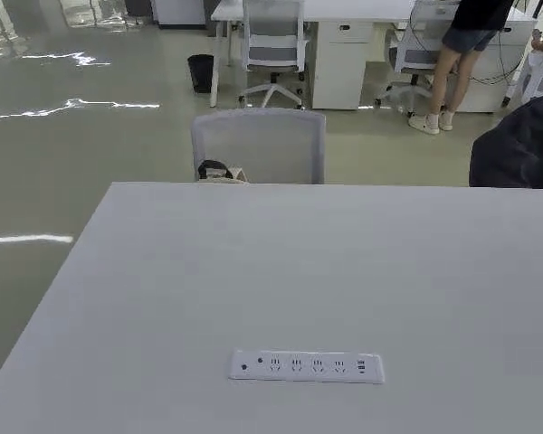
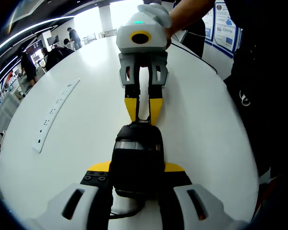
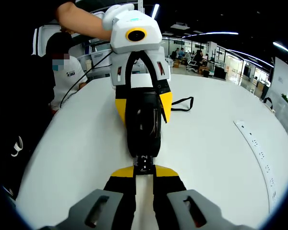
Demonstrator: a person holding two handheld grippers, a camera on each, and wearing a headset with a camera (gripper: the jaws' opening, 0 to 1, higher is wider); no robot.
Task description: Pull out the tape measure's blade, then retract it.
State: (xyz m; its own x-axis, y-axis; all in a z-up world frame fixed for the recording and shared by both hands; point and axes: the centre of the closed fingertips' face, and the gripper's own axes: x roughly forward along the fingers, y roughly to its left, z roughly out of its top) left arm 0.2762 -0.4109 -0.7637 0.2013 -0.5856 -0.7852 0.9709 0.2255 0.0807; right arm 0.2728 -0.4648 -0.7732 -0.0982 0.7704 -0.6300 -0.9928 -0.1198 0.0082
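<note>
- On the white table (image 1: 163, 271), the two grippers are meeting nose to nose, with the tape measure lined up between them.
- Left gripper (image 2: 137, 166) is clamping the tape measure (image 2: 137, 153) by its sides, with the jaws closed in as far as the black case allows.
- Right gripper (image 3: 144, 171) is pinching the end of the blade (image 3: 144, 162), its yellow fingertips pressing nearly together on it.
- Tape measure's long axis is running in line with both sets of jaws. Its mouth is pointing away from the left gripper and straight at the right one.
- Power strip (image 1: 306, 366) is lying flat on the table, well apart from the case.
- Black strap (image 3: 182, 104) is trailing on the table just beside the left gripper.
- Blade is showing as a short stub with printed marks between the case and the right fingertips, which are covering its hook.
- Left jaws are covering the case's flanks, and I cannot tell whether the case is touching the table.
</note>
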